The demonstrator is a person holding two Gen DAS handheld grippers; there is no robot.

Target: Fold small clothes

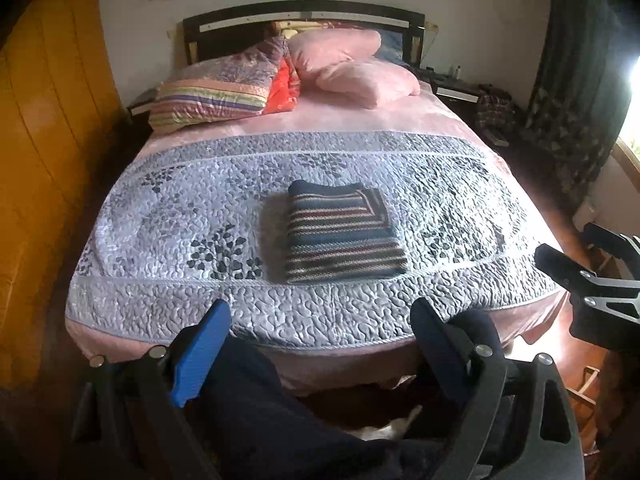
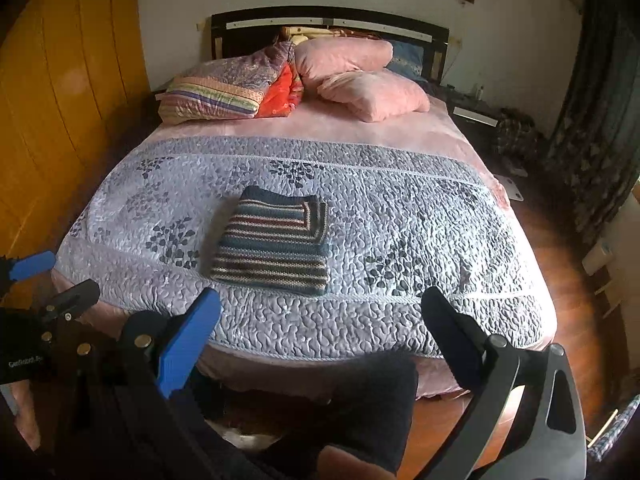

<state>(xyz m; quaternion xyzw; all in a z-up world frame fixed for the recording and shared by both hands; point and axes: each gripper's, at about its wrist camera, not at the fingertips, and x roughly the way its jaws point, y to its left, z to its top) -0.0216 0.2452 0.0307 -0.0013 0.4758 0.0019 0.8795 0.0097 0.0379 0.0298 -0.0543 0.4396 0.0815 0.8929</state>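
Observation:
A striped knitted garment (image 1: 342, 232) (image 2: 276, 242), folded into a neat rectangle, lies on the grey quilted bedspread (image 1: 160, 216) (image 2: 420, 220) near the foot of the bed. My left gripper (image 1: 322, 316) is open, held back from the bed's foot edge with nothing between its fingers. My right gripper (image 2: 322, 308) is open too, likewise short of the bed and holding nothing. The right gripper (image 1: 580, 276) also shows at the right edge of the left wrist view. The left gripper (image 2: 48, 276) shows at the left edge of the right wrist view.
Striped, red and pink pillows (image 1: 352, 68) (image 2: 360, 76) pile at the dark headboard (image 1: 304, 12). A yellow wardrobe (image 1: 44, 140) stands left, and dark curtains (image 1: 576, 80) with a bright window hang right. Nightstands flank the bed. Wooden floor (image 2: 560, 260) runs along the right side. A person's dark-clothed legs (image 2: 360, 412) are below the grippers.

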